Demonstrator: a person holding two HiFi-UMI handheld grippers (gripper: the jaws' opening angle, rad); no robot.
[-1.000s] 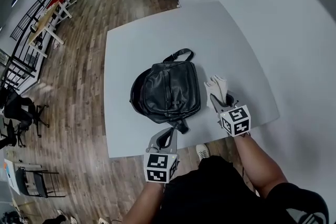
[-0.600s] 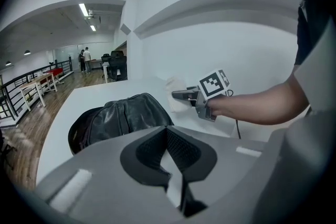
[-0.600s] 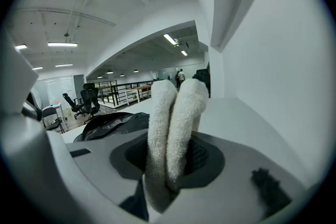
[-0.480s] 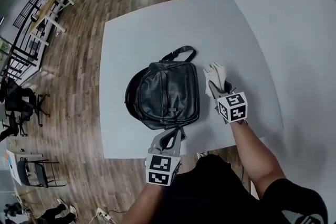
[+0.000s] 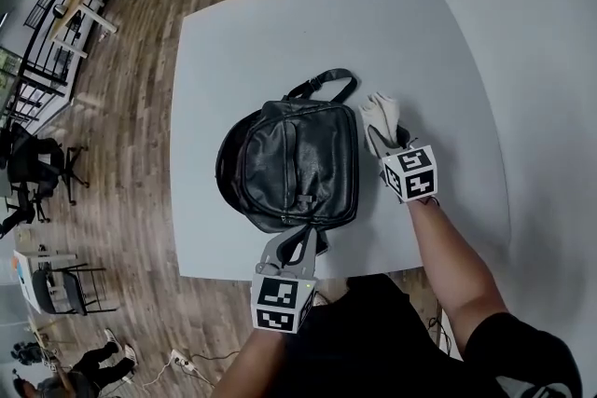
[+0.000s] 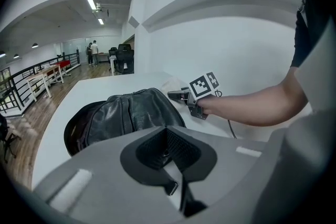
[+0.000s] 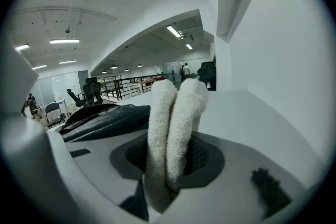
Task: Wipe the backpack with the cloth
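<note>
Moved since the earlier frame: right tool (image 5: 386,143), carried forward along the bag's flank, so that its cloth now sits beside the far corner next to the carry handle (image 5: 326,85) and not at mid-side; left tool (image 5: 300,240) holds much the same post at the near edge. Item one: black leather backpack (image 5: 298,163), lying flat on the white bench (image 5: 261,33), directly ahead of the left tool and just to the left of the right tool. Item two: white terry cloth (image 5: 381,113), folded double, pinched between the right tool's jaws with its free end standing out beyond the tips, close to the leather but not seen touching it. Left tool: jaws pressed together, nothing between them, tips at the bag's near rim. Step in hand, by judgement: approach, wiping not yet begun. Next move calls for swinging the right tool leftward and lowering the cloth onto the leather, then stroking across the panel; the left tool is placed to steady the bag.
</note>
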